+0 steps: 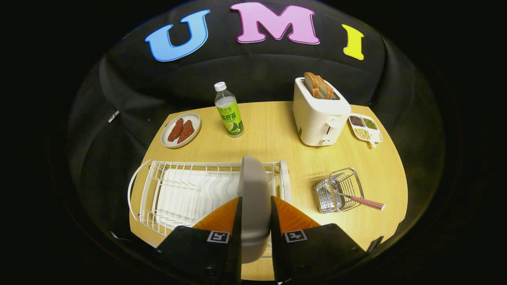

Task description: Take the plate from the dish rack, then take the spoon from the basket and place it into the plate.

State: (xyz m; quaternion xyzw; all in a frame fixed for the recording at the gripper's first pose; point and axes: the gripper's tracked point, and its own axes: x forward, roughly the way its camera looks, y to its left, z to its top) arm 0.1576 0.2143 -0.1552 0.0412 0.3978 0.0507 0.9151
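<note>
A grey-white plate (253, 186) stands on edge between my two fingers, and the gripper (255, 209) is shut on its rim. The plate sits over the right end of the white wire dish rack (178, 194); whether it still rests in the rack's slots is hidden by the fingers. To the right of the rack, a small wire basket (340, 190) stands on the wooden table (277, 134). A spoon (362, 202) with a red checked handle leans out of the basket toward the right.
Beyond the rack are a small plate with two reddish pieces of food (181, 130), a green-labelled bottle (229, 111), a white toaster with bread slices (321, 113) and a divided dish of beans (365, 127). Bare table lies between rack, basket and toaster.
</note>
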